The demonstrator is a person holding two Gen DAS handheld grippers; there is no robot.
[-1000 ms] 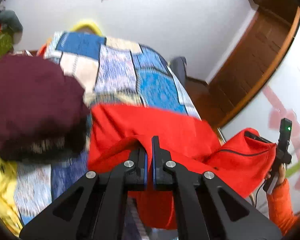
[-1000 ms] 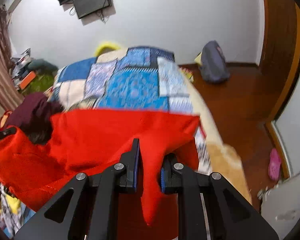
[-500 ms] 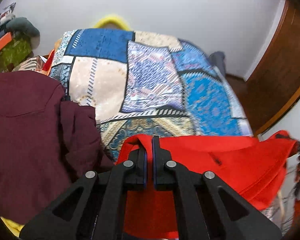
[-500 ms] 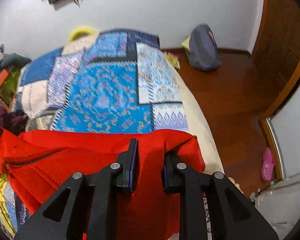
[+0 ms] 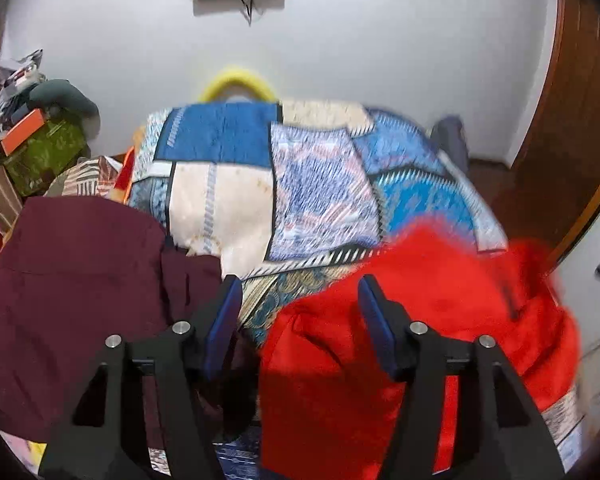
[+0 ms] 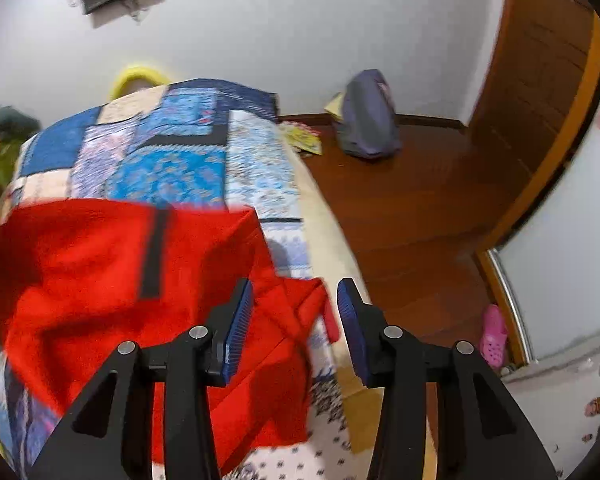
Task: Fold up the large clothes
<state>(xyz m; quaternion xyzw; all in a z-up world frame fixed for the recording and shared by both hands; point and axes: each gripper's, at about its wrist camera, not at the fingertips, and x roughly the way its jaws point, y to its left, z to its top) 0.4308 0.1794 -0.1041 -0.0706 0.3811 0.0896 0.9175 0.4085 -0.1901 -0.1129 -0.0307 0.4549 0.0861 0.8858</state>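
A red garment [image 5: 420,320] lies crumpled at the near end of the bed on a patchwork quilt [image 5: 260,184]. It also shows in the right wrist view [image 6: 100,272], with a black strip across it. My left gripper [image 5: 298,300] is open and empty above the garment's left edge. My right gripper [image 6: 296,300] is open and empty above the garment's right corner. A maroon garment [image 5: 72,288] lies to the left of the red one.
The bed's right edge drops to a wooden floor [image 6: 420,208] with a grey bag [image 6: 368,124] and a pink shoe [image 6: 494,330]. Clutter [image 5: 40,140] stands left of the bed. A wooden door [image 6: 540,60] is at the right.
Both grippers were shut on the red garment and held it up. They have opened and let go, and the garment has dropped onto the quilt.
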